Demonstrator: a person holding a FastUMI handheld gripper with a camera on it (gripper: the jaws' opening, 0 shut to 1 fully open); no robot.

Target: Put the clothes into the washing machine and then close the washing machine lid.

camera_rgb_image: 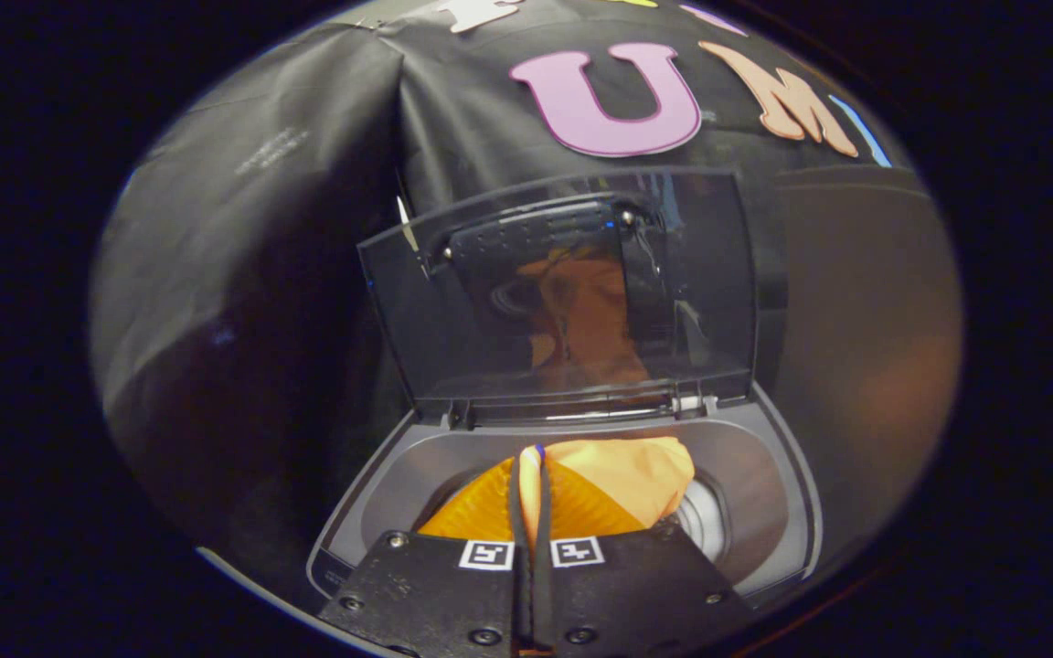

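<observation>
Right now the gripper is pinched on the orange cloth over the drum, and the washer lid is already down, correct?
Not quite: the lid stands open, upright behind the drum, as the gripper view shows. The gripper is pinched on the orange cloth over the drum.

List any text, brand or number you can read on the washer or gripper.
Washing machine and its open lid: none readable.
Gripper, shut on the orange garment over the drum: two square pattern markers, no words.
Faint print on the cloth wall: too blurred to read.
</observation>
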